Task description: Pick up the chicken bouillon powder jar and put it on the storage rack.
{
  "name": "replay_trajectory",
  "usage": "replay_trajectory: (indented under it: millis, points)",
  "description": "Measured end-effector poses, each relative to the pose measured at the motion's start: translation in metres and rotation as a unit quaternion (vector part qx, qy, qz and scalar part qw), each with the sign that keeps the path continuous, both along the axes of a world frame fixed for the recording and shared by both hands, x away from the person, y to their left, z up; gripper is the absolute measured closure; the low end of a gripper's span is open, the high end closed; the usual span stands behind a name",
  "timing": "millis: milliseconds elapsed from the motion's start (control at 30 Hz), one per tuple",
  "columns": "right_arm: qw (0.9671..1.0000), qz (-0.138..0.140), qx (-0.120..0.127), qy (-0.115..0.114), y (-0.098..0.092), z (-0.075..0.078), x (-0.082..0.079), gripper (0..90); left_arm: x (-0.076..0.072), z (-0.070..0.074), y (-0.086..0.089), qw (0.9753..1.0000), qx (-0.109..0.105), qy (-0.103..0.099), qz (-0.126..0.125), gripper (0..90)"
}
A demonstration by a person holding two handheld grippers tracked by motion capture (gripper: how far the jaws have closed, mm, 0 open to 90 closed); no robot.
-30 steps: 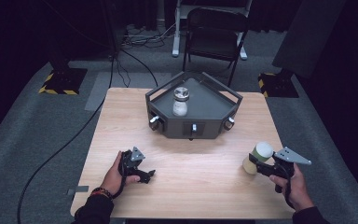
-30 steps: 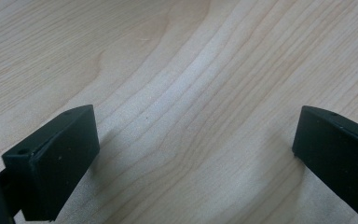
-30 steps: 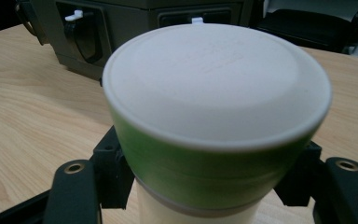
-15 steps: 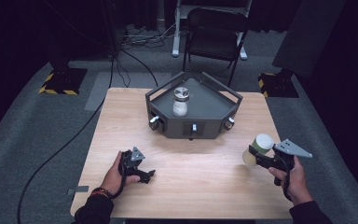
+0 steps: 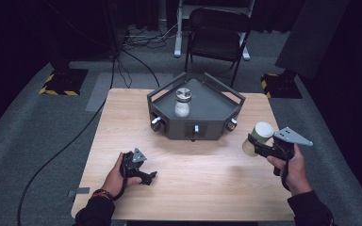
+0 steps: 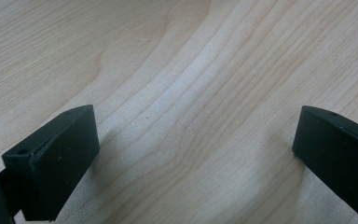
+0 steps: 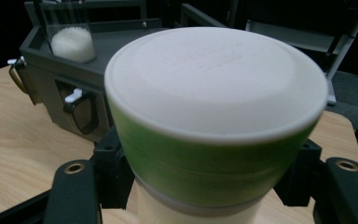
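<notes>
Right gripper (image 5: 257, 147): held above the table's right edge, its jaws closed around a green-lidded container (image 5: 258, 138), gripping it below the lid.
Container: cream body, green band, pale flat top; lifted off the wood, tilted slightly, as far as the high view lets one judge.
Left gripper (image 5: 145, 175): resting low on the wooden table (image 5: 207, 174) at the near left, jaws spread wide with nothing between them, bare wood showing in the gap.
Grey tray (image 5: 217, 101): at the table's far middle, well apart from both grippers.
Glass jar (image 5: 182, 102): upright inside the tray, holding something white.
</notes>
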State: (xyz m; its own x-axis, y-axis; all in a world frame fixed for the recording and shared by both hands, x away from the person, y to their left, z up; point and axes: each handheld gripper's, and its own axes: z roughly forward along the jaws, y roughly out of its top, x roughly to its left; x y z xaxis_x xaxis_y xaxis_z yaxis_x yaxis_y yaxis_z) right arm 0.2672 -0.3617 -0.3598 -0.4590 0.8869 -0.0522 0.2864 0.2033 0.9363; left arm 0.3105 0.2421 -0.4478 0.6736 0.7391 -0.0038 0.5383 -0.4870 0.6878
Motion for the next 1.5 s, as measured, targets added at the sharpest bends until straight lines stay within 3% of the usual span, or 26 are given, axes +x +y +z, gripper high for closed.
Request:
replay_trajectory:
  millis: [400, 733, 1167, 1500]
  points:
    - [0.9998, 0.004, -0.01, -0.019, 0.022, 0.036, 0.018, 34.5, 0.0, 0.0, 0.0, 1.0, 0.0, 0.0, 0.0, 0.0]
    - [0.999, 0.014, -0.014, -0.039, 0.04, 0.055, 0.03, 34.4, 0.0, 0.0, 0.0, 1.0, 0.0, 0.001, 0.0, 0.0]
    - [0.9984, 0.023, -0.011, -0.051, 0.062, 0.066, 0.057, 34.4, 0.0, 0.0, 0.0, 1.0, 0.0, 0.001, 0.0, 0.0]
    - [0.9987, 0.018, -0.013, -0.046, 0.082, 0.066, 0.081, 34.4, 0.0, 0.0, 0.0, 1.0, 0.0, 0.001, 0.001, 0.0]
